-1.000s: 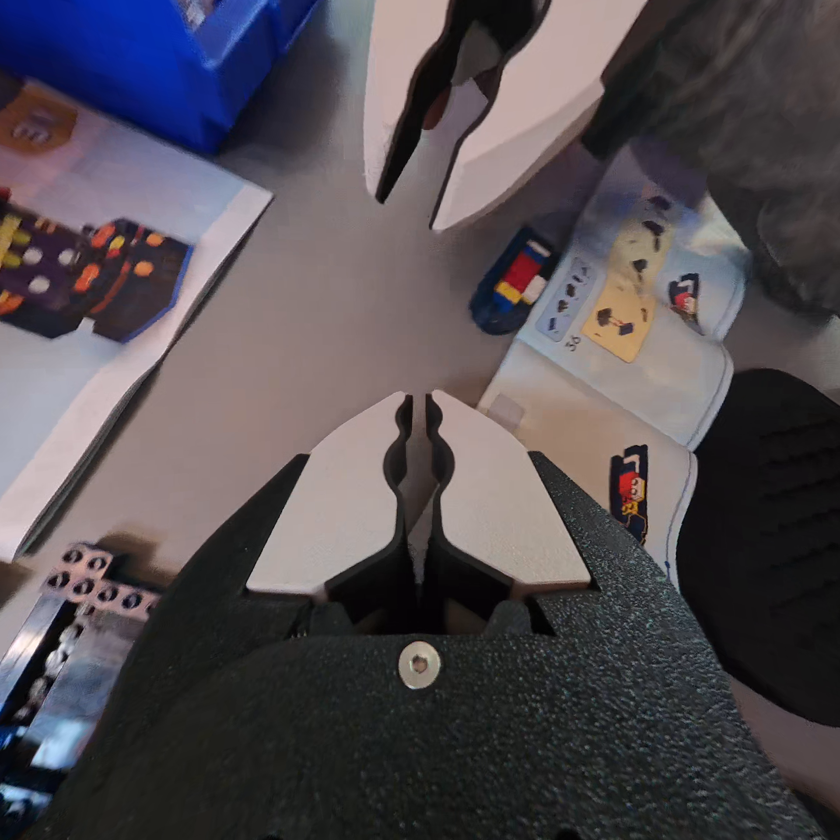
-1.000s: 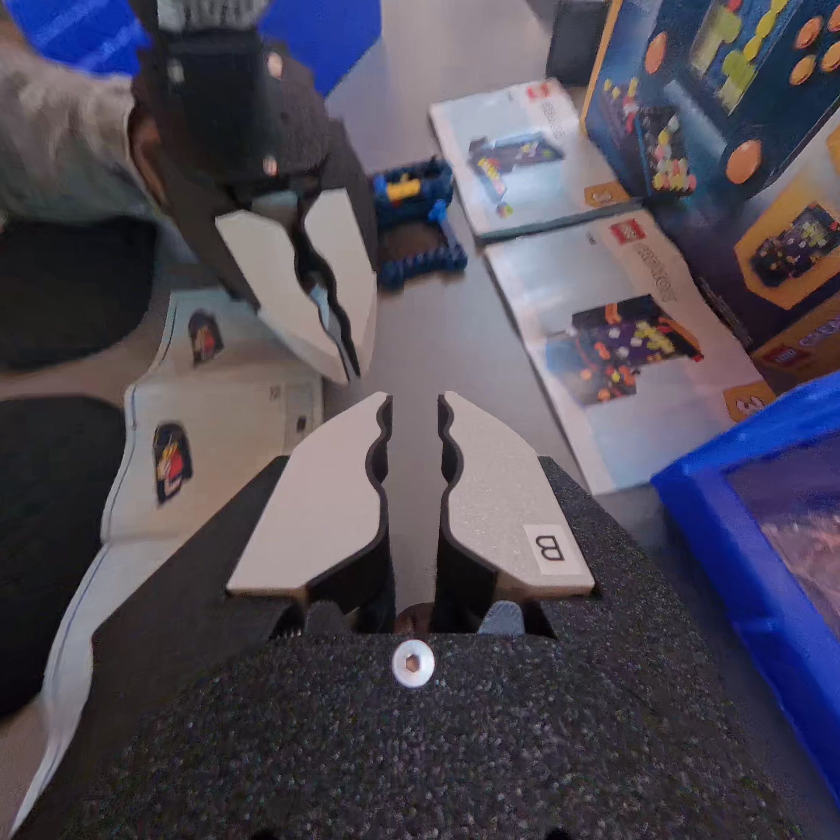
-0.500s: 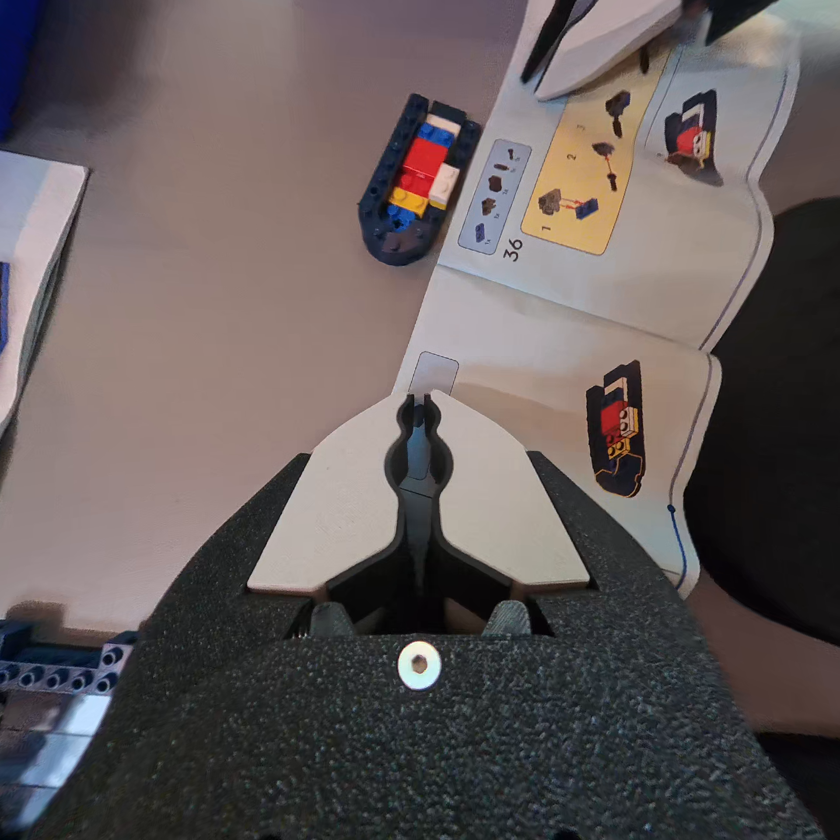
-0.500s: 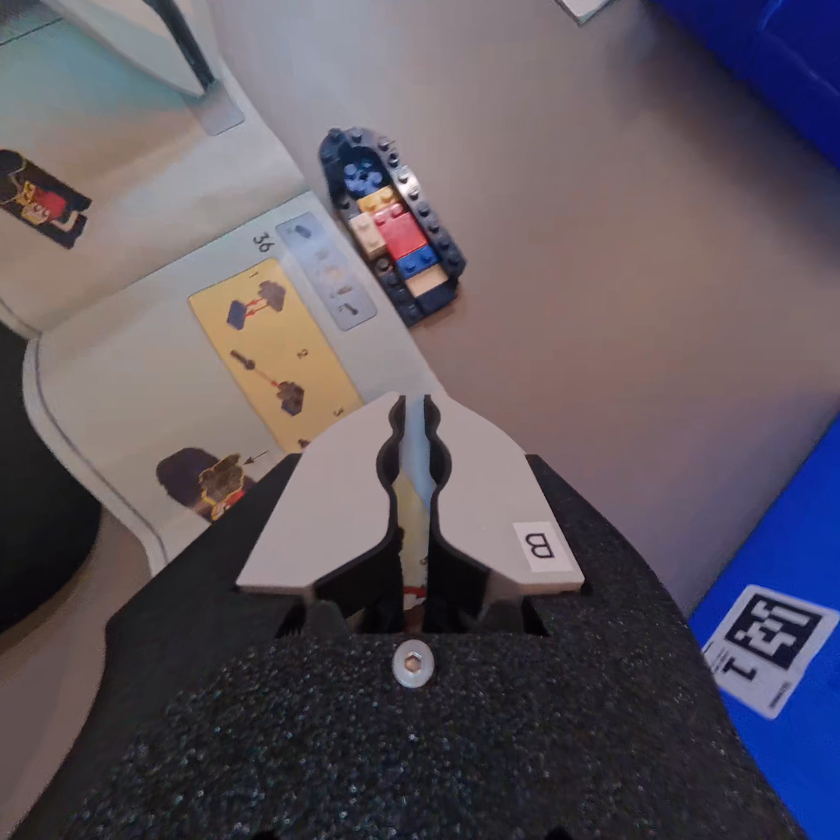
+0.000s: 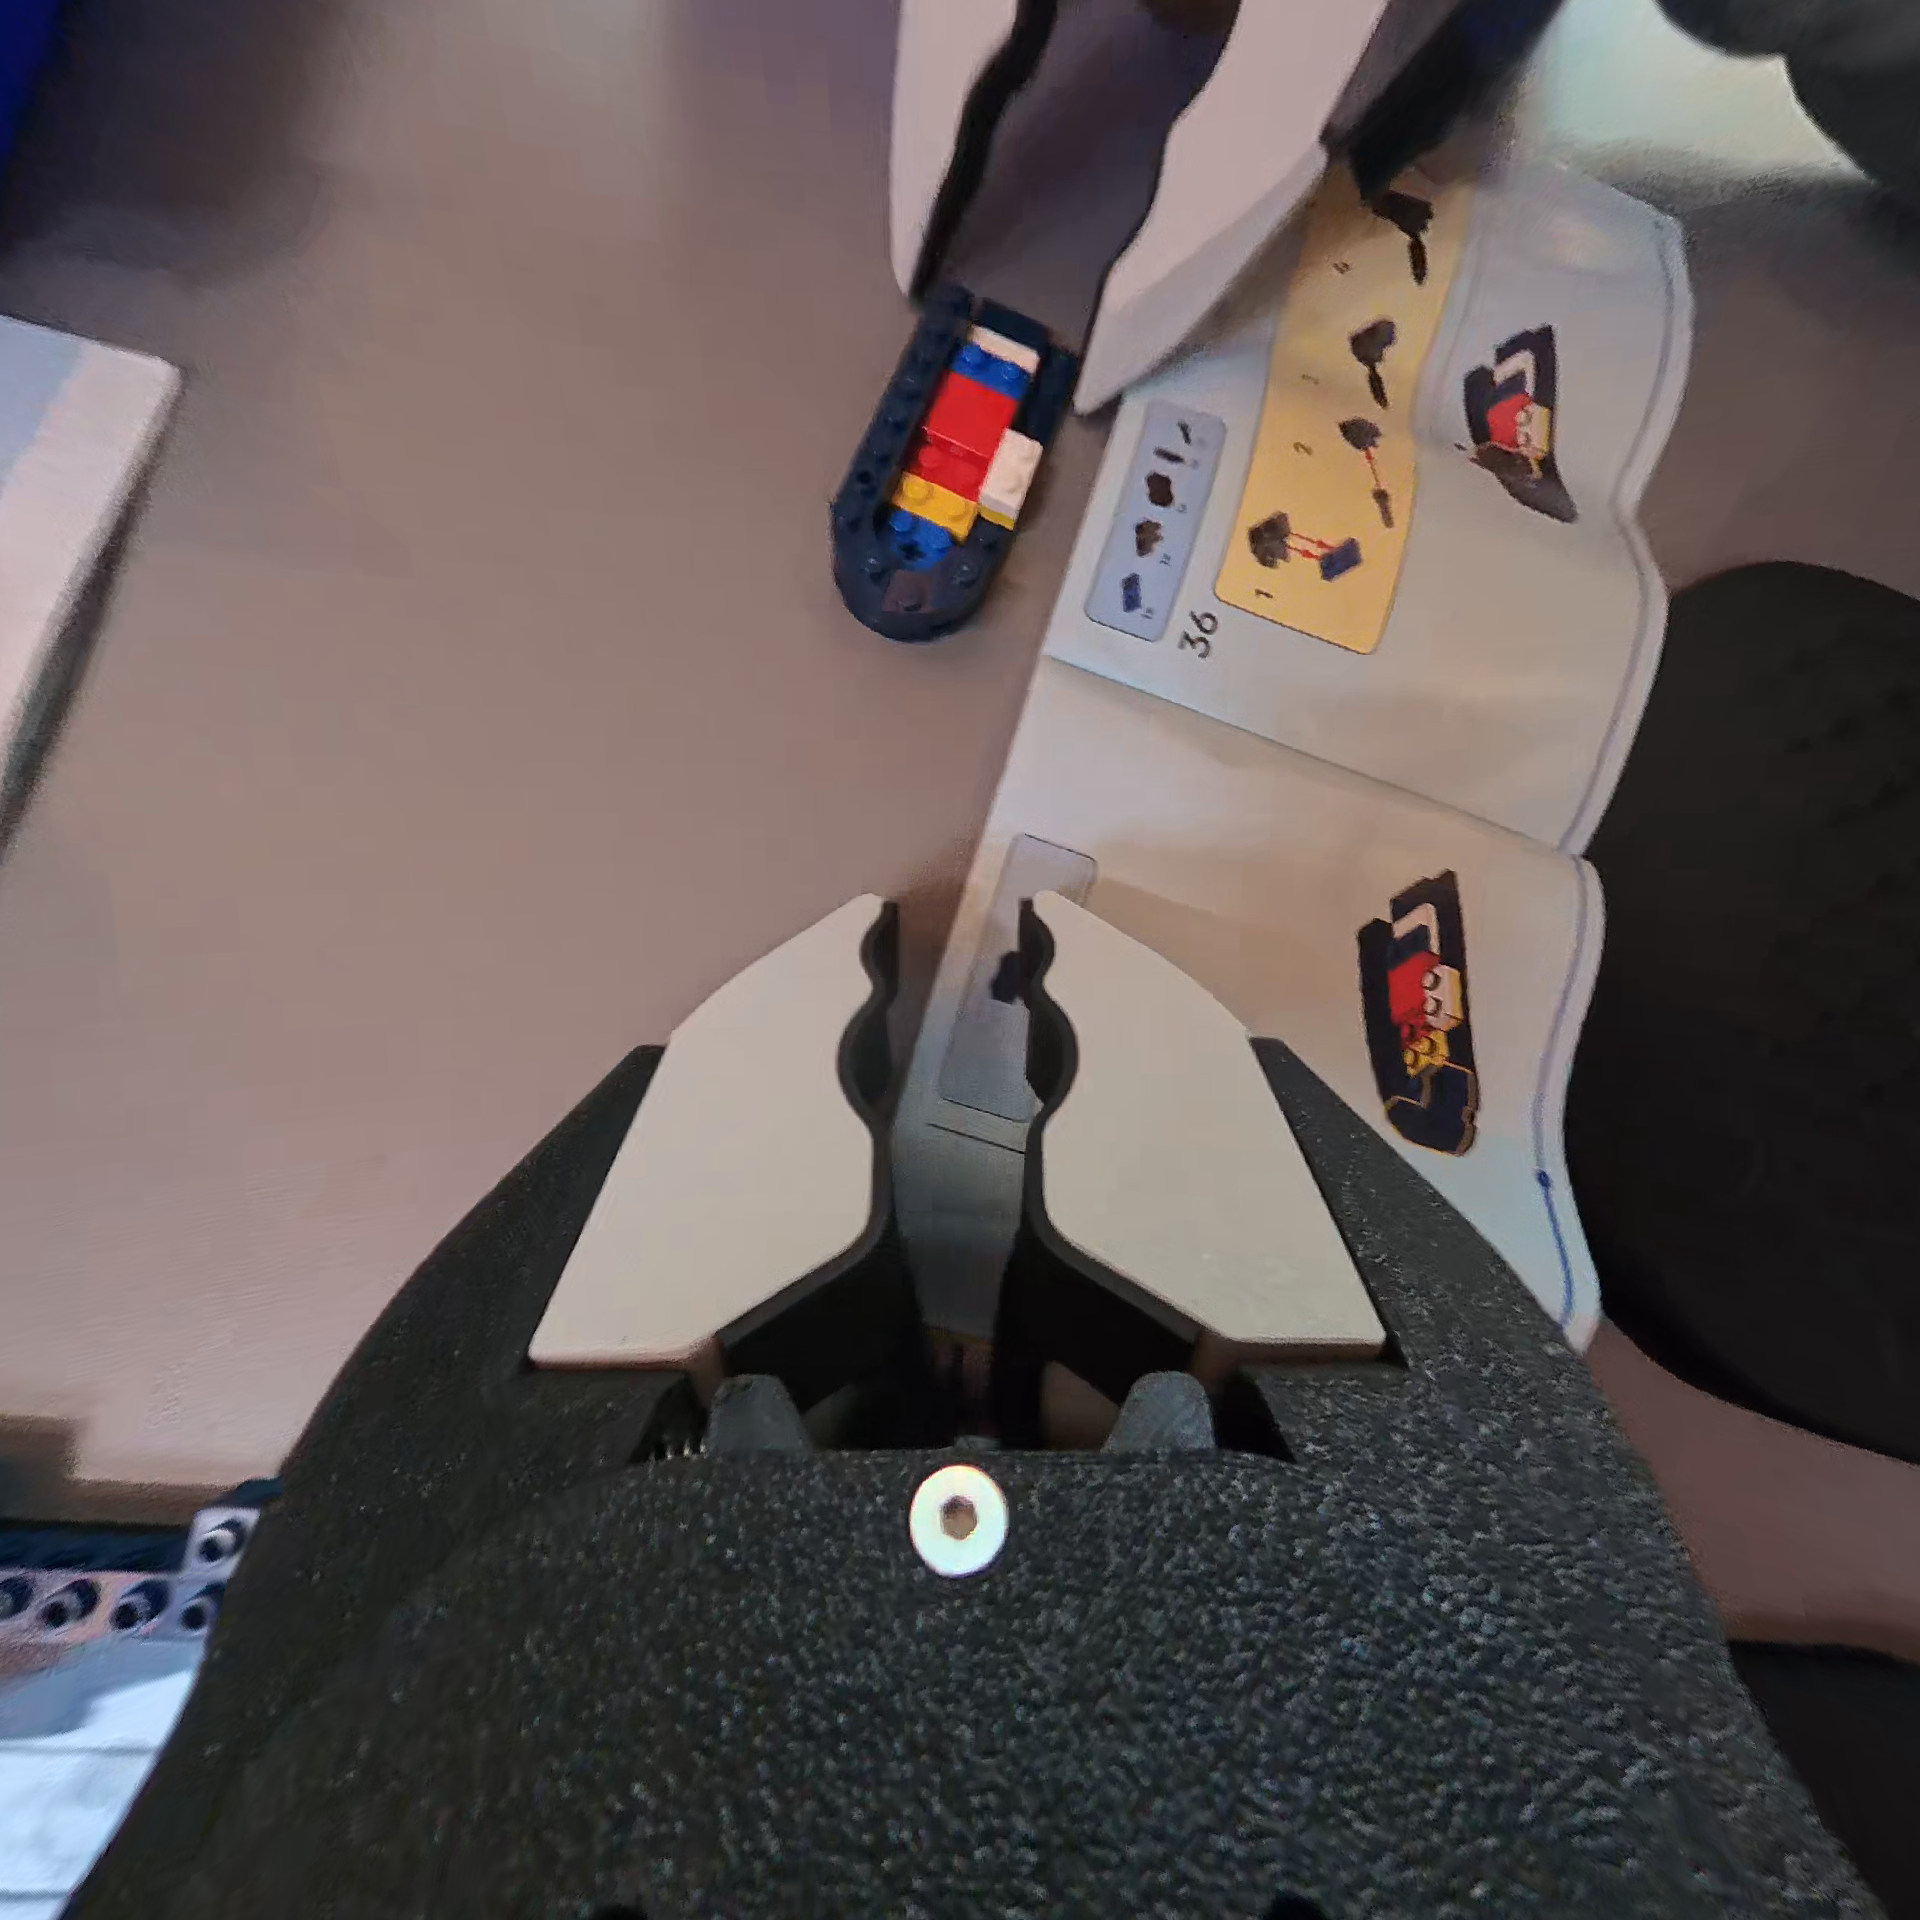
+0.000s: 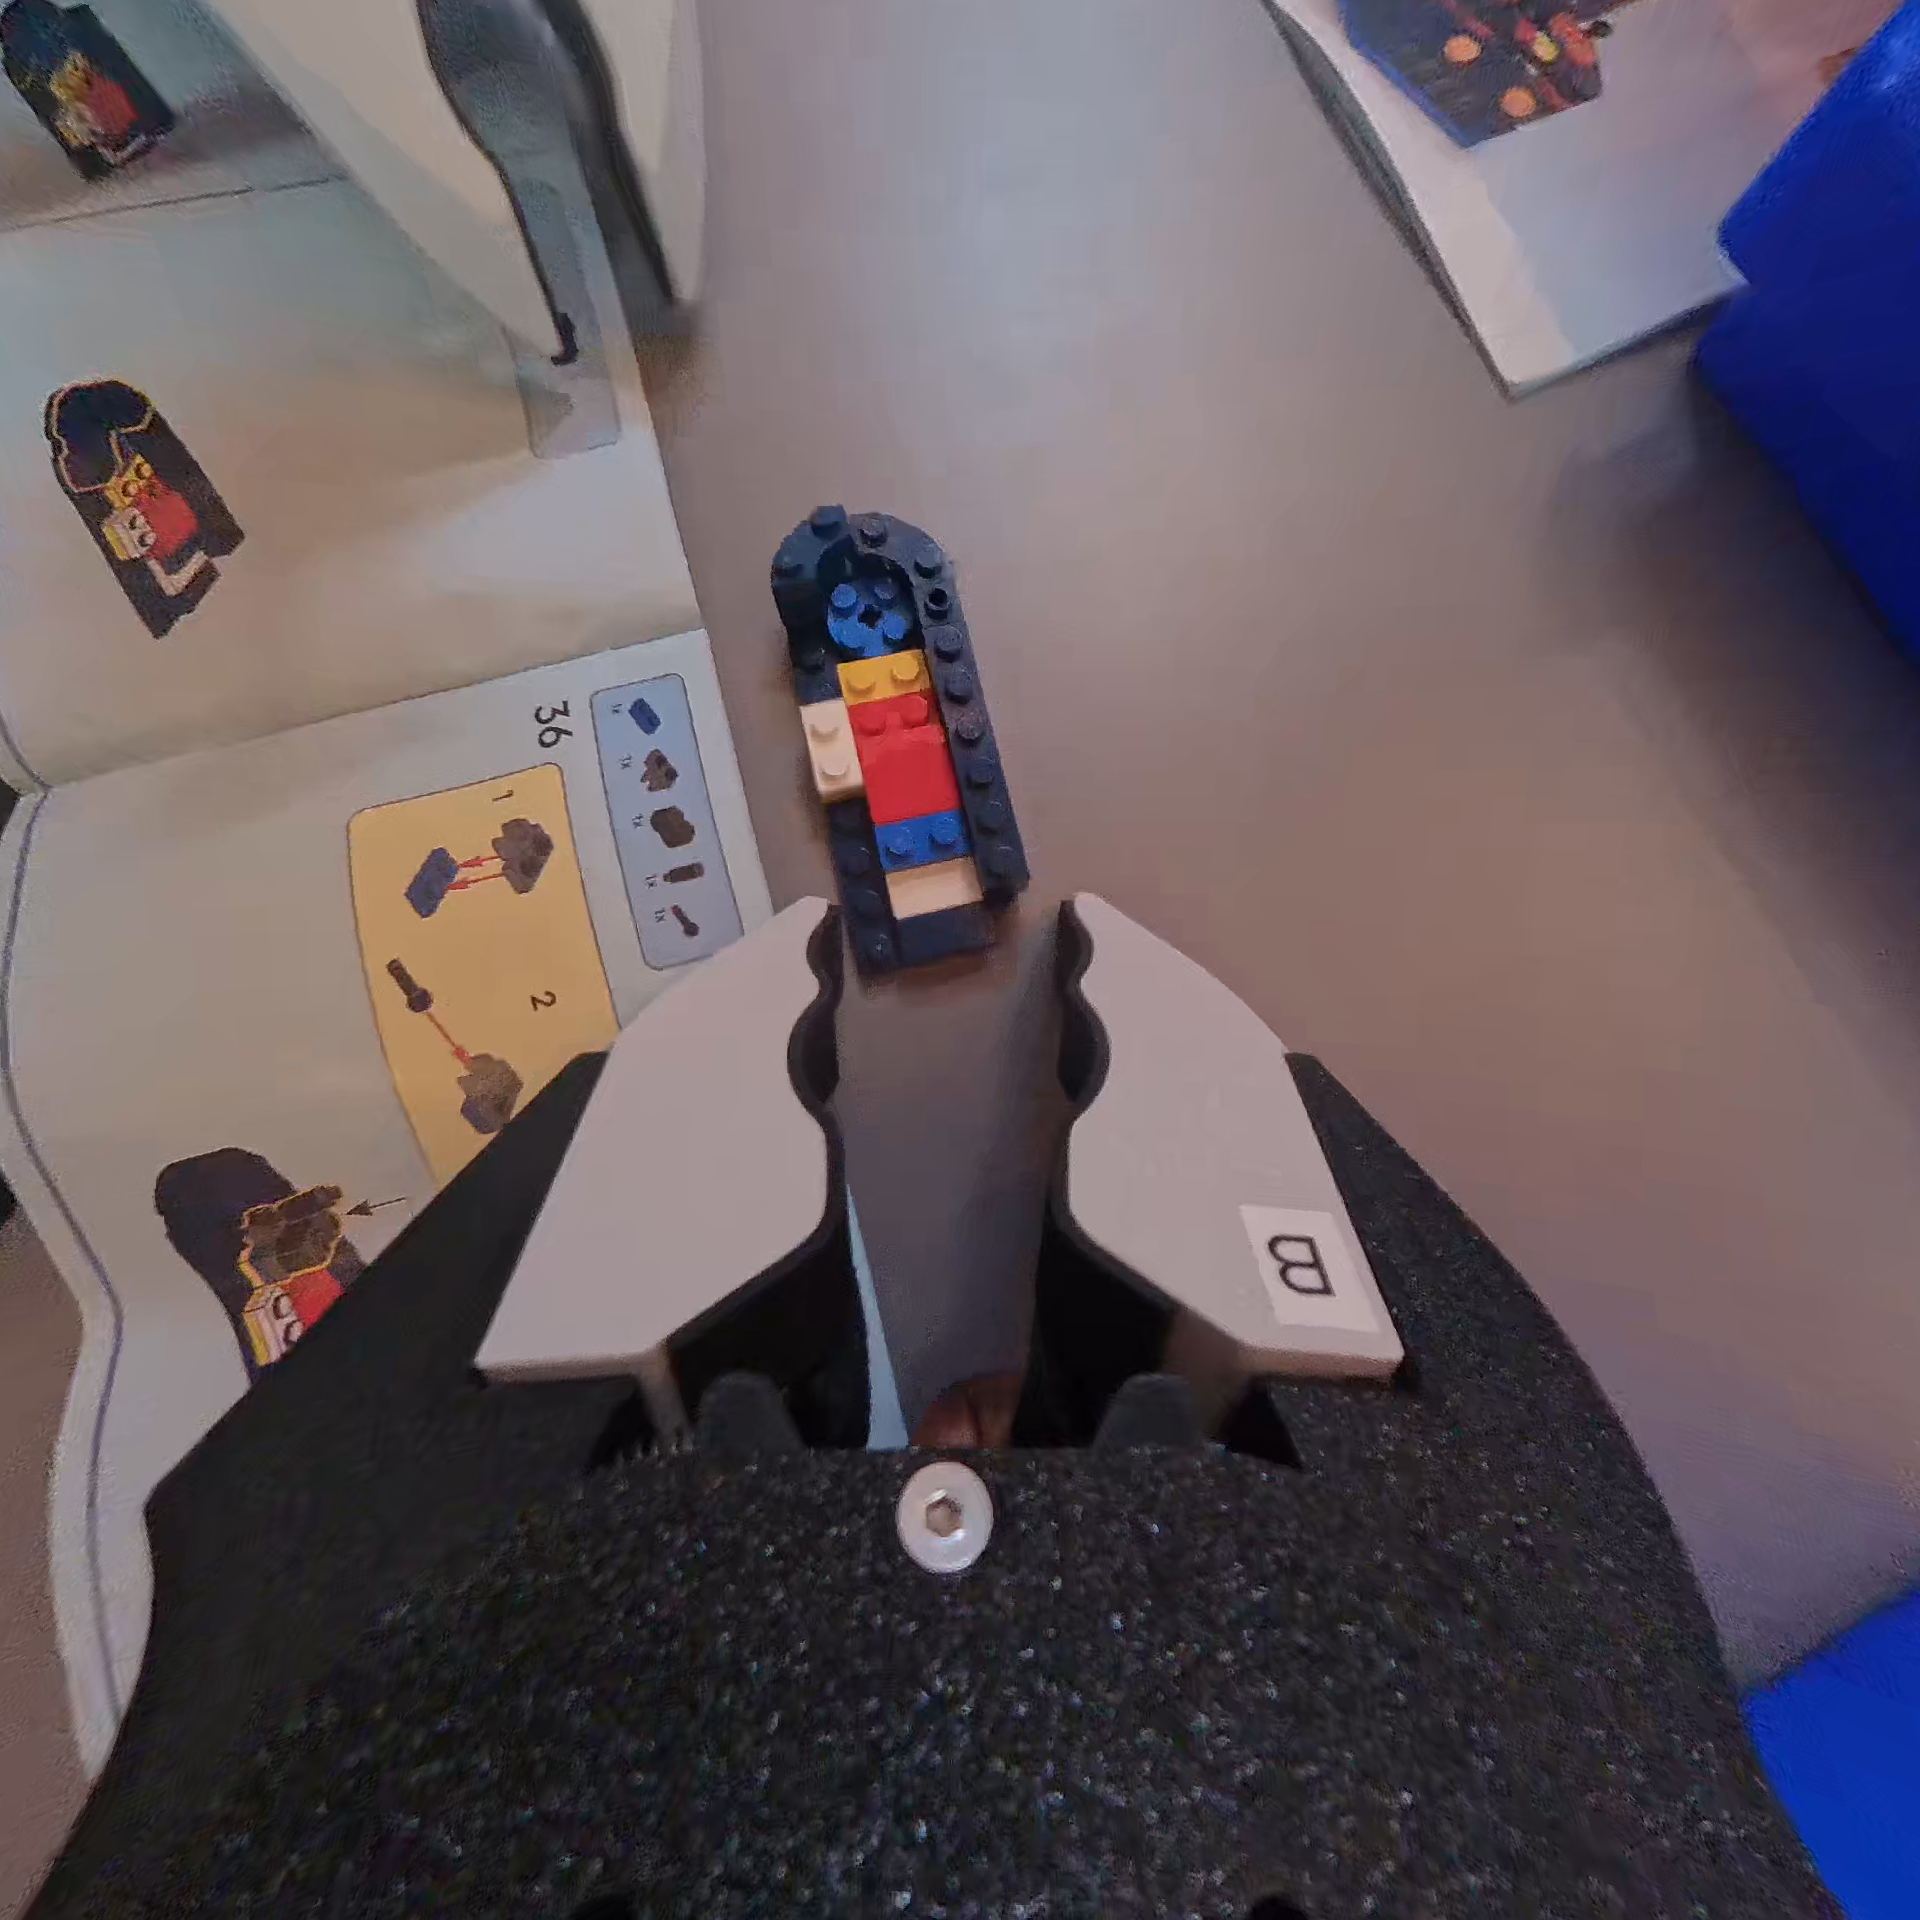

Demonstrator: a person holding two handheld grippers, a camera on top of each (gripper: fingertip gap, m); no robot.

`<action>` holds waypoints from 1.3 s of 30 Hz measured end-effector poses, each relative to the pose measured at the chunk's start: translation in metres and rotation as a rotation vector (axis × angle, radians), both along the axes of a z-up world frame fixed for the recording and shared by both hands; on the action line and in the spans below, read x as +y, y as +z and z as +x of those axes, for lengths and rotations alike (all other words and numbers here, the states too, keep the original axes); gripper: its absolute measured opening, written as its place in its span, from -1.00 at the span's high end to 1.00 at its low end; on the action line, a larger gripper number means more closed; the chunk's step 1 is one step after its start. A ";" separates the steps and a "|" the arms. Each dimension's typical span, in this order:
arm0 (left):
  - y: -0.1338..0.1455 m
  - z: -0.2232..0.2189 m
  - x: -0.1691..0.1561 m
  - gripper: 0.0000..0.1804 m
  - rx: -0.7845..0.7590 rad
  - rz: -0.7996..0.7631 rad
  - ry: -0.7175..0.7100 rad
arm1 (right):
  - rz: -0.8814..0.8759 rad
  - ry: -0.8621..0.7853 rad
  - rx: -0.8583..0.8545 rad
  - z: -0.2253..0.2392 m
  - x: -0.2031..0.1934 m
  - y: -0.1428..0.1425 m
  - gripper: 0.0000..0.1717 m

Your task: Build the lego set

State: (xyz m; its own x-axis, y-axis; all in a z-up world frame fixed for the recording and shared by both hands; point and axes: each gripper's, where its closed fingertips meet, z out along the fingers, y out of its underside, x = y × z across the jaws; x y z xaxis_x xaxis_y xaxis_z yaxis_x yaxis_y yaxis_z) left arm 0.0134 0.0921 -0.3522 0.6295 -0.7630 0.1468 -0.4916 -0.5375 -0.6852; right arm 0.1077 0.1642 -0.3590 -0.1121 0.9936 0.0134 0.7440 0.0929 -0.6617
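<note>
The right gripper (image 6: pixel 945 914) has its fingers apart and bare, tips flanking the near end of a small dark-blue brick boat with red, yellow, blue and cream bricks (image 6: pixel 902 743) on the grey table (image 6: pixel 1351 727). The left gripper (image 5: pixel 958 914), fingers apart and bare, hangs over the left edge of an open white paper instruction booklet (image 5: pixel 1299 748), to the boat's right.

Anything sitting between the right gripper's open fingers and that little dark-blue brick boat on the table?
Nothing visible. The right gripper is open, and the brick boat lies just past its fingertips on bare table. The open booklet lies beside it.
</note>
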 end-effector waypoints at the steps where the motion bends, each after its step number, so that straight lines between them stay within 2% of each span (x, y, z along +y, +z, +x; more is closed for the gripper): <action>1: 0.004 -0.002 0.005 0.68 -0.003 0.040 0.014 | 0.004 0.012 0.010 -0.004 0.000 0.000 0.54; 2: 0.008 -0.004 0.009 0.60 -0.006 0.077 0.031 | 0.009 0.017 0.018 -0.008 -0.001 0.000 0.54; 4: 0.018 -0.010 0.019 0.59 -0.019 0.146 0.066 | 0.010 0.013 0.035 -0.020 -0.001 0.000 0.55; 8: 0.033 -0.022 0.033 0.89 -0.052 0.260 0.106 | 0.008 0.015 0.087 -0.044 -0.003 0.000 0.54; 13: 0.028 -0.025 0.037 0.95 -0.038 0.262 0.091 | 0.040 0.028 0.114 -0.066 0.000 0.001 0.56; 21: 0.017 -0.029 0.046 0.95 -0.084 0.176 0.208 | 0.027 0.064 0.139 -0.082 0.000 0.001 0.53; 27: 0.008 -0.013 0.043 0.94 -0.006 0.126 0.114 | 0.027 0.070 0.140 -0.081 -0.001 0.001 0.54; 30: 0.009 -0.017 0.037 0.94 0.037 0.051 0.060 | 0.030 0.071 0.141 -0.081 -0.001 0.001 0.55; 32: 0.014 -0.018 0.037 0.94 -0.028 -0.038 0.078 | 0.031 0.072 0.141 -0.081 -0.001 0.001 0.55; 36: 0.015 -0.012 0.047 0.92 -0.227 -0.220 0.211 | 0.035 0.074 0.143 -0.081 -0.002 0.002 0.56; 39: 0.010 -0.011 0.052 0.89 -0.265 -0.235 0.257 | 0.033 0.074 0.142 -0.081 -0.002 0.002 0.56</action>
